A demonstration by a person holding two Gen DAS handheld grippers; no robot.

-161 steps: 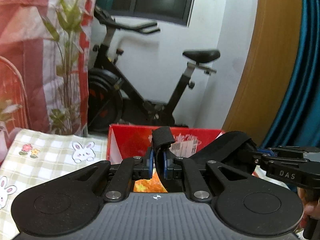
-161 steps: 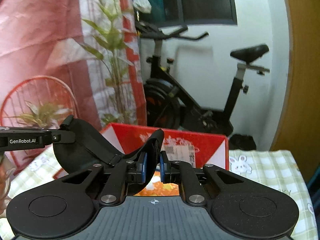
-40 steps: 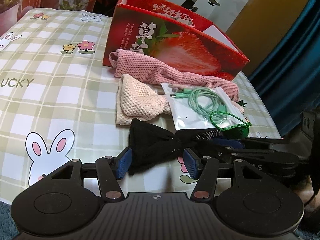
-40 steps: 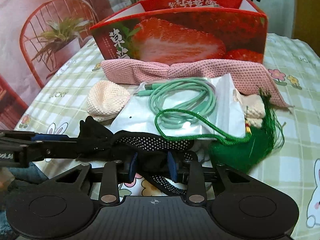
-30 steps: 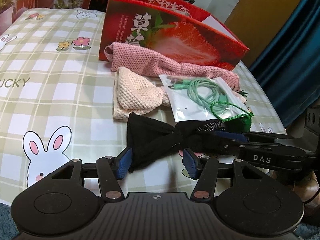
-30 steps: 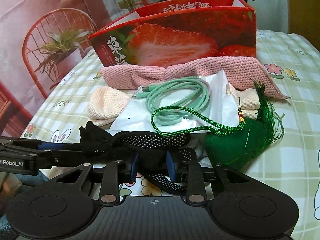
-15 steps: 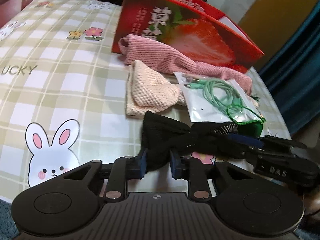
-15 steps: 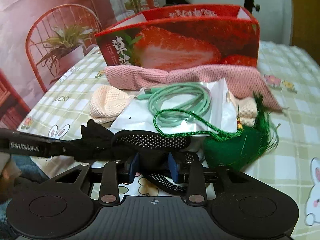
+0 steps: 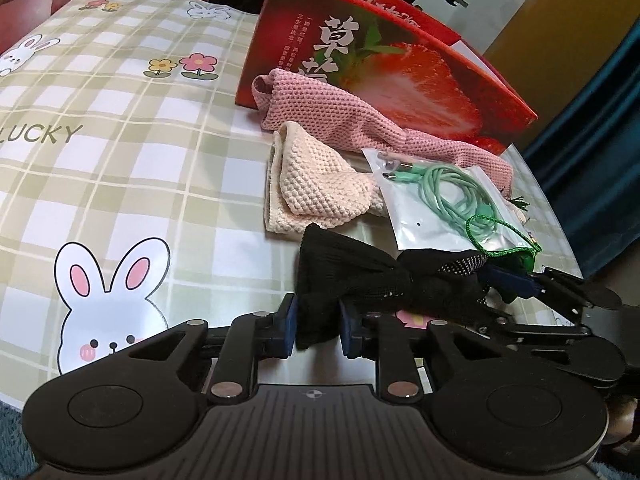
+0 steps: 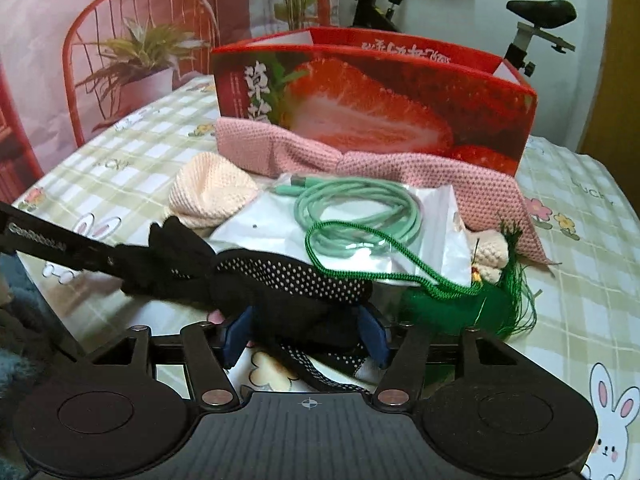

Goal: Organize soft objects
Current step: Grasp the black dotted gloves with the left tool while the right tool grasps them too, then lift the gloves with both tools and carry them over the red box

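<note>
A black knit headband (image 9: 360,276) with a dotted inner strip lies on the checked tablecloth (image 9: 120,160) near the front edge. My left gripper (image 9: 318,330) has its pads pressed on the band's left end, though its jaws are opening slightly. My right gripper (image 10: 304,336) is opening wide; the band's other end (image 10: 280,276) lies loose between its pads. Behind lie a cream knit headband (image 9: 316,184) and a pink knit headband (image 9: 340,116). The red strawberry box (image 9: 400,68) stands at the back, open at the top.
A clear bag with a coiled mint cable (image 10: 360,216) lies over the cream band. A green tassel with a cord loop (image 10: 480,304) sits at its right. A red chair with a potted plant (image 10: 132,60) and an exercise bike (image 10: 532,24) stand beyond the table.
The black band came down from above the box onto the table. My left jaws then closed on its left end, and my right jaws spread apart and released the other end.
</note>
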